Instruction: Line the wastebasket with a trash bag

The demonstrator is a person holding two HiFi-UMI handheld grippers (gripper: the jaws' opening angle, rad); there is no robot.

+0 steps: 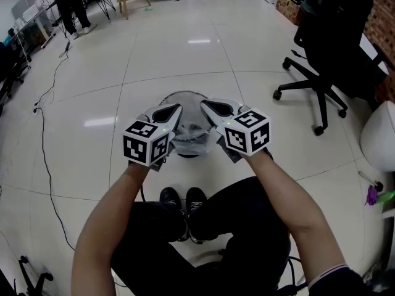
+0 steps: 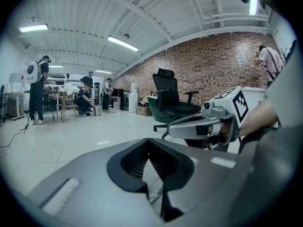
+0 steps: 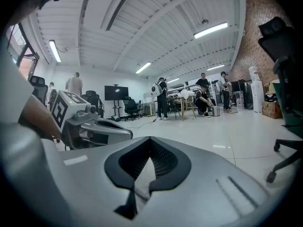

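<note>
Nearest the camera, at the bottom of the head view, the person's forearms reach forward over black-clad knees. The shoes [image 1: 182, 203] sit just behind the wastebasket [image 1: 179, 95], which stands on the tile floor at frame centre, under both tools.

Just left of centre, the left gripper [image 1: 173, 113] has its jaws pressed together. Its own view shows crinkled film at the pads, so I judge that it pinches the edge of the trash bag [image 1: 192, 142]. Just right of centre, the right gripper [image 1: 210, 108] is clamped tight as well, with its tips close beside the left one's. What looks like a thin sliver of the same film is caught between its pads.

The bag has reached the basket. Pale film lies bunched over the near side of the mouth between the two tools. The far arc of the rim looks uncovered, though the film is hard to read there. By my reading, the mouth is not yet spread, drawn over the rim all round or pushed down inside.

At the left, a cable [image 1: 43, 113] trails over the tiles well apart from the basket, and the floor is bare to the left and above. At the upper right, the office chair [image 1: 324, 54] has its wheeled base near but clear of the basket. A white rounded object [image 1: 379, 134] crowds the right edge. The near side, by the shoes, is the tightest.
</note>
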